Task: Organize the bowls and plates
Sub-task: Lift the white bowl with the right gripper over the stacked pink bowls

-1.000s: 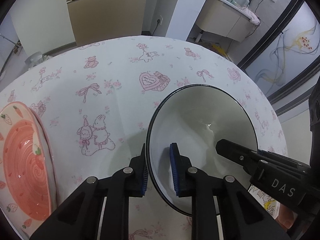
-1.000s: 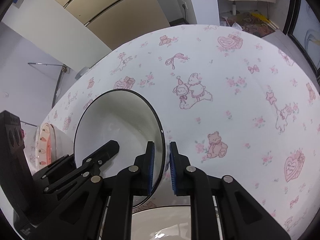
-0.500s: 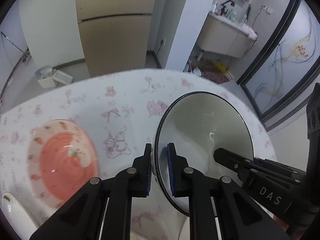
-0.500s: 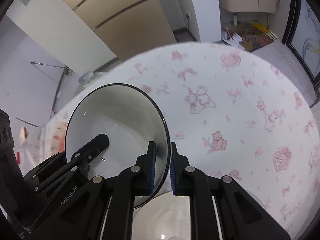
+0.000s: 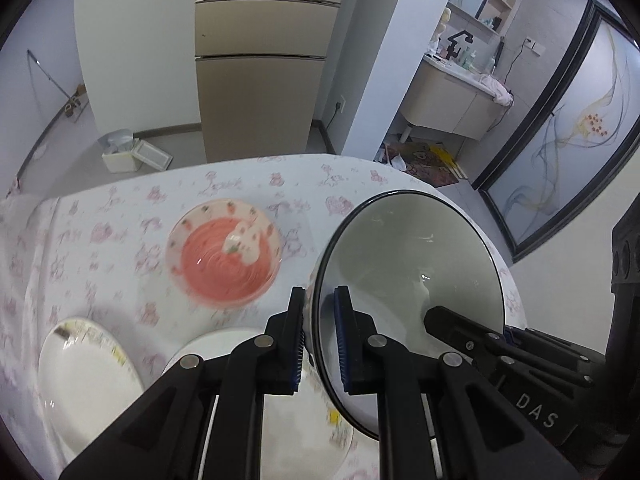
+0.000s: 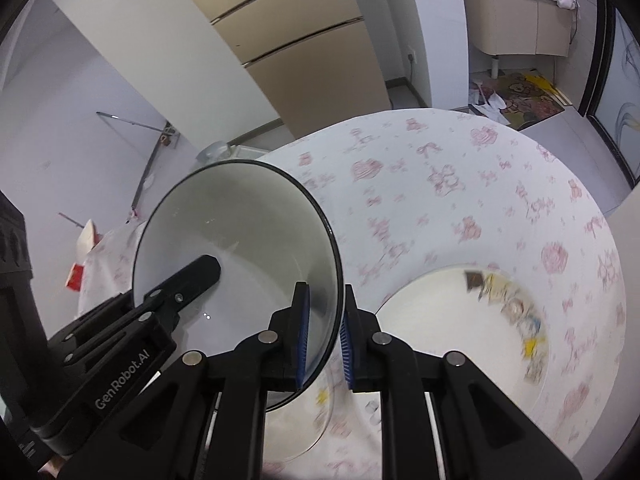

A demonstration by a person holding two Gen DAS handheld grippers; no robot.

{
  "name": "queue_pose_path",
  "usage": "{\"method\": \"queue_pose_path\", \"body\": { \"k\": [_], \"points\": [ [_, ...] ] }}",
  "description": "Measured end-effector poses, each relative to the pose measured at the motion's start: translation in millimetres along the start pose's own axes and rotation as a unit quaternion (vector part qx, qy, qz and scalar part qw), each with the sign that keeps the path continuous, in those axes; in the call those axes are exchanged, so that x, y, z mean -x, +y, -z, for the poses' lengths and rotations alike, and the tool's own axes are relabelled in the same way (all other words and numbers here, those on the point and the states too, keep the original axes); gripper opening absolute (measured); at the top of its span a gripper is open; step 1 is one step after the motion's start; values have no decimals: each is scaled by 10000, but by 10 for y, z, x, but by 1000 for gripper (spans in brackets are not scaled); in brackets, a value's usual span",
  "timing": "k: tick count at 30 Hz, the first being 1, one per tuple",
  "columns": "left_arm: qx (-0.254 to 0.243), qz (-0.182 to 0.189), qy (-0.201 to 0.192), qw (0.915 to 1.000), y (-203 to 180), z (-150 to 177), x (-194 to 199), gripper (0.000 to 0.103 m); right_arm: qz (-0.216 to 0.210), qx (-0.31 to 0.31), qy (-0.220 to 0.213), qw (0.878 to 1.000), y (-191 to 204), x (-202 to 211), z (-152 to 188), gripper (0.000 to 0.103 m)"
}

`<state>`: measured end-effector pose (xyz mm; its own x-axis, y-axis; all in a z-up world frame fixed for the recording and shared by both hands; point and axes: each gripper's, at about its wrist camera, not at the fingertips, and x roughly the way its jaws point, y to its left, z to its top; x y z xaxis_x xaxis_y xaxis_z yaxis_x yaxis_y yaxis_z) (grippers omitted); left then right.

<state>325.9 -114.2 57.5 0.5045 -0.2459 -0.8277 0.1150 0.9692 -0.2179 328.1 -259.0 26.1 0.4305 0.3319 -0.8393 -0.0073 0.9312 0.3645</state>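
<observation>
both grippers, left [image 5: 318, 334] and right [image 6: 323, 334], have jaws clamped on the bowl [image 5: 412, 280] rim, carrying it; next, stack it on the plate [image 6: 460, 320], lower right.

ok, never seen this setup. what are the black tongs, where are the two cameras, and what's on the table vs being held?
There is no robot arm: a person holds a black two-finger gripper in each hand, each with a fisheye camera looking along its fingers. One picture comes from the left gripper, the other from the right gripper. Both are shut on opposite sides of the rim of one white bowl with a dark edge, so each camera also sees the other gripper reaching into it. Below, on the pink-patterned tablecloth, lie a pink strawberry-pattern dish and white plates, one with cartoon prints. The background is blurred.
</observation>
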Motion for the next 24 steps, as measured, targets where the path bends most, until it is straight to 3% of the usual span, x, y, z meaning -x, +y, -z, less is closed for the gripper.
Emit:
{"method": "queue_pose_path", "body": {
  "k": [8,18,24],
  "points": [
    [153,-181,30,9997,358,290,337,14,-273,149,198,9993,333,5,319,14],
    [360,-170,37,9992,747,429,440,14,-128,441,363,9983,725,-88,470,14],
    [384,-343,-102,9986,923,460,513,15,-82,516,381,9979,968,-175,493,14]
  ]
}}
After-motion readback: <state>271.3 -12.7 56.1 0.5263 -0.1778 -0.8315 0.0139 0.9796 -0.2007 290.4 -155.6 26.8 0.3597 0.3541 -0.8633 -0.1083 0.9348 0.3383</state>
